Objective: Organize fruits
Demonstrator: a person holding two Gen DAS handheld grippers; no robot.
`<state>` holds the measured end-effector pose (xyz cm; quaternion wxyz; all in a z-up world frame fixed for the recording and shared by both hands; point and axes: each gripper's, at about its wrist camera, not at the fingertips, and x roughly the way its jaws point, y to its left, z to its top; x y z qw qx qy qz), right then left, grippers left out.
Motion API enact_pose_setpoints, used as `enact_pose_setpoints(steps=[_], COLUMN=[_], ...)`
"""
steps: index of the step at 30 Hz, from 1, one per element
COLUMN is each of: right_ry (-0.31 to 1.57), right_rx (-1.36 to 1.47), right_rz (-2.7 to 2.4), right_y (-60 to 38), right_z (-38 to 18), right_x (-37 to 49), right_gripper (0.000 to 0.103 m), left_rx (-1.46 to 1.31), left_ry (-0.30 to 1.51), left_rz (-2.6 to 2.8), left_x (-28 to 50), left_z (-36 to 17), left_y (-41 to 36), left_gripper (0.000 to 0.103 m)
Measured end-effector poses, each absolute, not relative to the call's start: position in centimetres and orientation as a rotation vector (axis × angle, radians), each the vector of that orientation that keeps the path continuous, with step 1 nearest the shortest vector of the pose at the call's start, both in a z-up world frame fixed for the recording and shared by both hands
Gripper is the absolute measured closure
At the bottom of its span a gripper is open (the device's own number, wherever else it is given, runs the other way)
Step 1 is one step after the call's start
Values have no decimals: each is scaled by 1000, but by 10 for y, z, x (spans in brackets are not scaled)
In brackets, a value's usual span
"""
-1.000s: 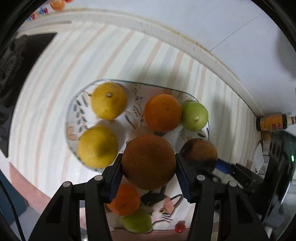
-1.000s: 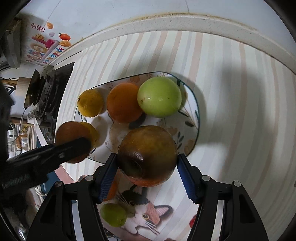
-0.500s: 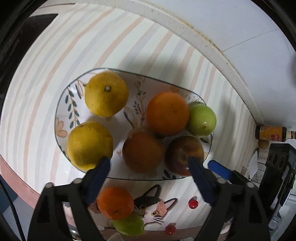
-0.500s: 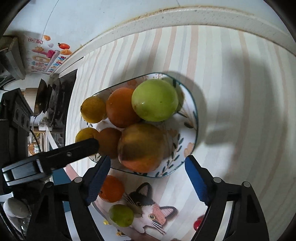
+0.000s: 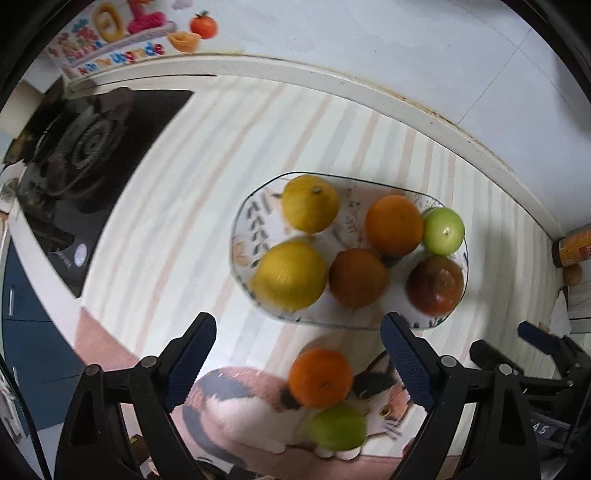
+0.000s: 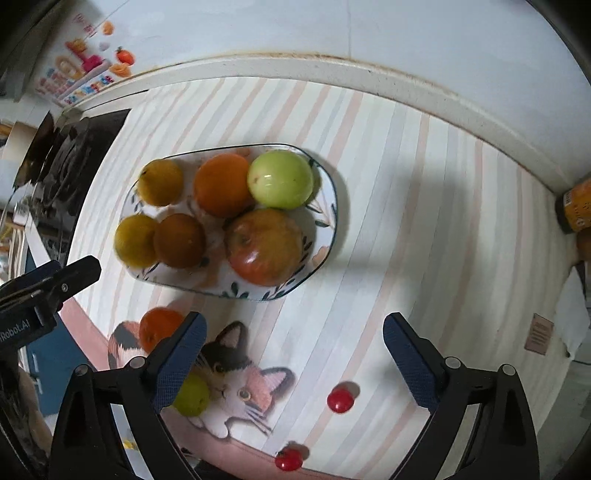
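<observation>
Fruits fill the plate (image 5: 240, 221), which sits on the striped mat (image 5: 192, 177): we count six there. In the left view we see two lemons (image 5: 311, 203) (image 5: 290, 274) on the plate's left side, a dull brown orange (image 5: 357, 277) touching the nearer lemon, a bright orange (image 5: 393, 225) beside a green apple (image 5: 443, 230), and a red apple (image 5: 435, 283) at the right end.

Both tongs are released and hold nothing. The left gripper (image 5: 297, 360) hangs spread over a loose orange (image 5: 320, 377) and a lime (image 5: 338, 426), which lie just off the plate on the mat's cat print (image 5: 243, 413).

The right view gives us what the left does not. Two small red fruits (image 6: 340, 401) (image 6: 288, 459) lie on the mat under the spread right gripper (image 6: 293, 349), well apart from the plate. A brown label (image 6: 538, 334) shows at the far right. Here the loose orange (image 6: 157, 326) and lime (image 6: 191, 397) are partly hidden behind the right gripper's left finger (image 6: 177, 363).

The left view alone shows the stove burner (image 5: 86, 142) clearly; in the right view it is only a dark edge. Each camera catches the other gripper at its frame edge. Both show the orange bottle (image 5: 574, 248) by the wall and the colourful sticker (image 5: 110, 33).
</observation>
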<state>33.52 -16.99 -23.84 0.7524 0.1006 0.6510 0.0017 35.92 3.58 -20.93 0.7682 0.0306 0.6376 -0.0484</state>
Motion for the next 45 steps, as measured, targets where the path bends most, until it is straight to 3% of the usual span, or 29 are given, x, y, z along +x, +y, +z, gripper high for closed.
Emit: enact_pose_setpoints(steps=[27,45], right_ry=[1197,1148], right_rx=[107,154], right_rz=[72,74], right_y=[-147,-155], right_z=[-81,-42], right_x=[223,195], right_gripper=[5,5], left_rx=[30,36], left_ry=[1156,1085], left_rz=[-147,-156], left_x=[241,214], left_z=[-87,-48], left_y=[48,45], left_gripper=[12,12])
